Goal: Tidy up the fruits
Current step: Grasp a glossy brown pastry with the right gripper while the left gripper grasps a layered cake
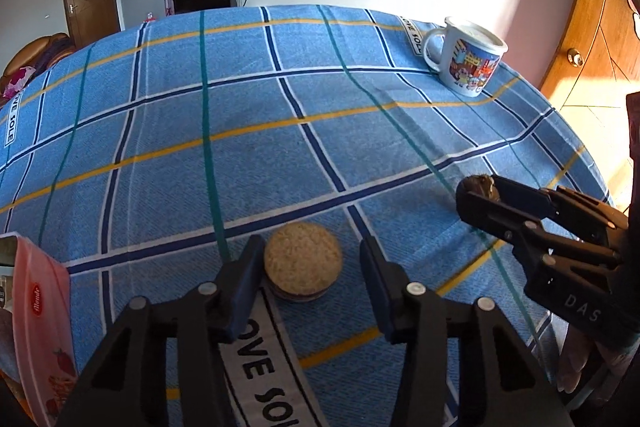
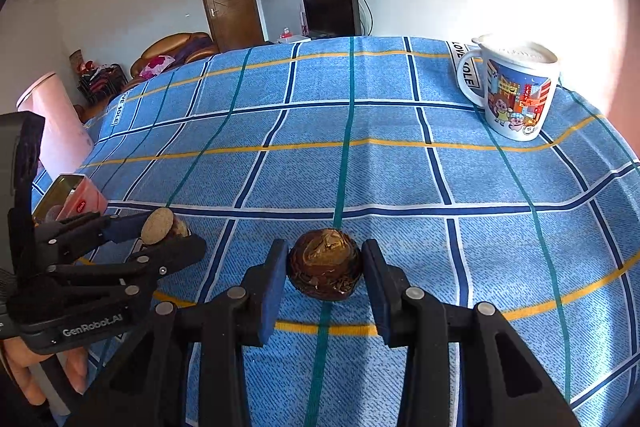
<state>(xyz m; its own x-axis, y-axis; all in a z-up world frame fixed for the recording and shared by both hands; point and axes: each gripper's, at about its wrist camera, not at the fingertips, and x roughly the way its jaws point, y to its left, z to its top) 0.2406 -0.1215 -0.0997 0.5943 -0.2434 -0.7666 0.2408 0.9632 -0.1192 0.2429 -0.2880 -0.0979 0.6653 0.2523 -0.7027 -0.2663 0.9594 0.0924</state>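
Observation:
A round tan biscuit-like piece (image 1: 303, 261) with a dark base lies on the blue checked cloth (image 1: 240, 147). My left gripper (image 1: 308, 263) is open around it, its left pad touching and its right pad apart. It also shows in the right wrist view (image 2: 158, 225). A dark brown round fruit (image 2: 325, 264) sits on the cloth between the pads of my right gripper (image 2: 325, 267), which stand just beside it on both sides. In the left wrist view the right gripper (image 1: 476, 193) and that fruit (image 1: 480, 185) are at the right.
A cartoon-printed white mug (image 2: 514, 91) (image 1: 468, 61) stands at the far right of the table. A pink snack box (image 1: 38, 327) (image 2: 76, 201) is at the left edge. A pink cylinder (image 2: 56, 123) stands beyond the left edge.

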